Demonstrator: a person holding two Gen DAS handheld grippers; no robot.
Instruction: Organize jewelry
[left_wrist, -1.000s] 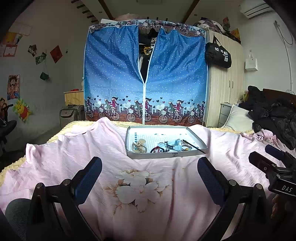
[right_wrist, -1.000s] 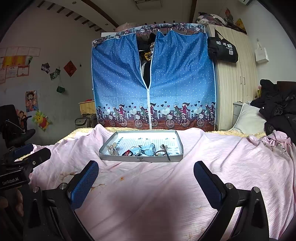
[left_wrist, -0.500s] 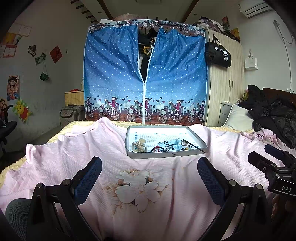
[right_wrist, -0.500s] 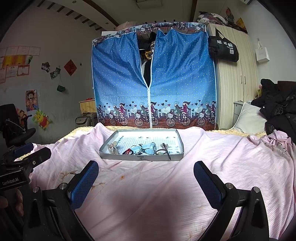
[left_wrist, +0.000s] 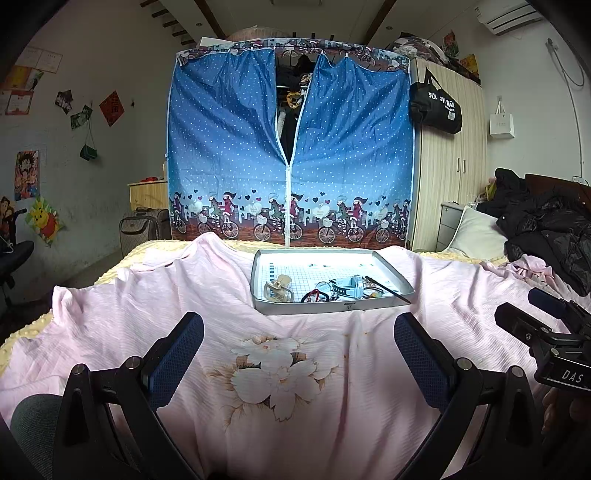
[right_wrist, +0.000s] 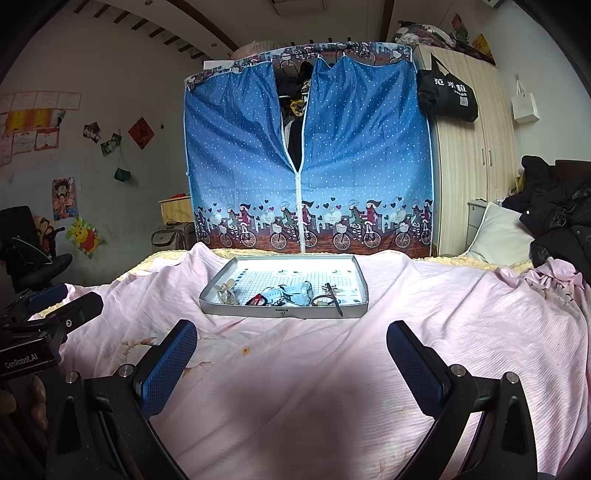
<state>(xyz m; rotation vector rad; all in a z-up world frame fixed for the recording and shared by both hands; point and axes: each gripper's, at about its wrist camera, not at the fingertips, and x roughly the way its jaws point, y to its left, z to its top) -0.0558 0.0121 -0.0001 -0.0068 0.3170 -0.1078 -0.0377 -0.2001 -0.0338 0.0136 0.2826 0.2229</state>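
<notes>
Here we hold our left gripper (left_wrist: 298, 354) and our right gripper (right_wrist: 291, 352) spread wide, with nothing in them, low over the pink flowered bed sheet (left_wrist: 303, 406). Farther off, the shallow grey tray (right_wrist: 280, 313) sits on the sheet, with a beige hair claw (left_wrist: 279, 288), a light blue watch (left_wrist: 349, 287) and other small jewelry bunched near its front wall. Behind stands the blue dotted cloth wardrobe (left_wrist: 236, 155).

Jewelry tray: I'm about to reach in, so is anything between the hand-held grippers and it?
Nothing visible. Only bare pink bedsheet lies between the open left hand-held gripper, the open right hand-held gripper and the tray; its low front wall faces them.
</notes>
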